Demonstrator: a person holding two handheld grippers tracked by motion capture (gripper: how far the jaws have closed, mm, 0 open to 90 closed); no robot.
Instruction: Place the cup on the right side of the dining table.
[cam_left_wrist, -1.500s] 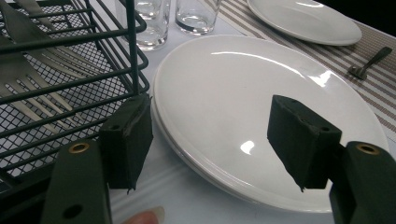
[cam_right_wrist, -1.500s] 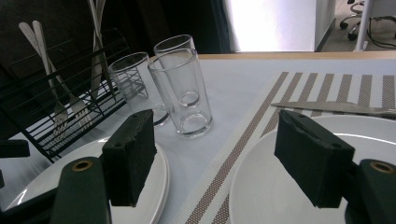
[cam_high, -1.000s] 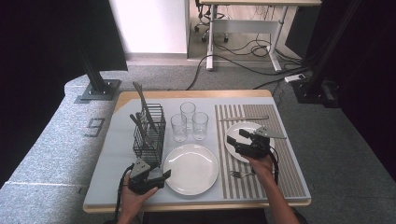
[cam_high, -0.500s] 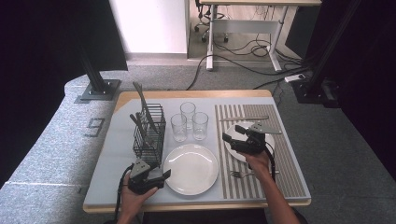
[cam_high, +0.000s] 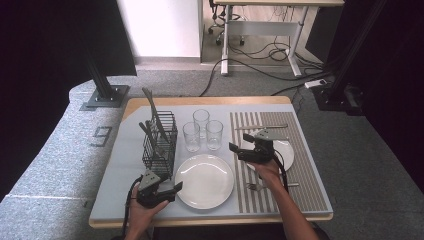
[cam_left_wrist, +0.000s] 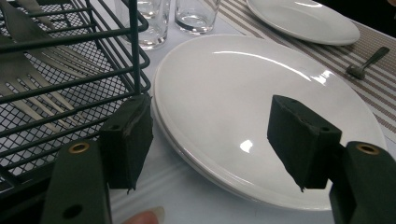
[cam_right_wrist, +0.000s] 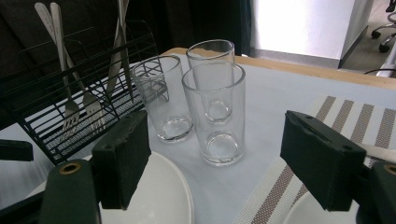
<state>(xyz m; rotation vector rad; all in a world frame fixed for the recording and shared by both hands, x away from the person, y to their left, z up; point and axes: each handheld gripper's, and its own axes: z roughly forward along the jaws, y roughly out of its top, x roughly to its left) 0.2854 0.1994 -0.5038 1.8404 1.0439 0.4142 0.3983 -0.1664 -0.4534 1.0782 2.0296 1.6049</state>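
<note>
Table-setting at midpoint: the right gripper (cam_high: 243, 150), jaws spread wide and empty, hovers over the striped beige-and-white placemat (cam_high: 305, 190) and faces a cluster of three clear drinking glasses (cam_high: 202, 132). In the right gripper view the nearest glass (cam_right_wrist: 215, 112) stands upright, framed between the pads but well apart from them, w/ nothing gripped. The left gripper (cam_high: 167, 190), also wide open and empty, rests at the near-left edge of the table, its jaws bracketing the rim of the large round white plate (cam_high: 204, 180) w/o touching it; a black wire cutlery basket (cam_high: 160, 142) holding forks and knives stands just beside.

Judged done so far: a smaller white plate (cam_high: 284, 151) lies on the mat, a silver knife (cam_high: 260, 126) at the mat's far edge, a silver fork (cam_high: 270, 186) at its near edge. Judged left: at least one glass to be picked up and moved to the mat, prob. the nearest, since the right claw points at it. The large plate and the remaining cutlery in the basket appear unplaced; whether they belong to this setting can't be told.
</note>
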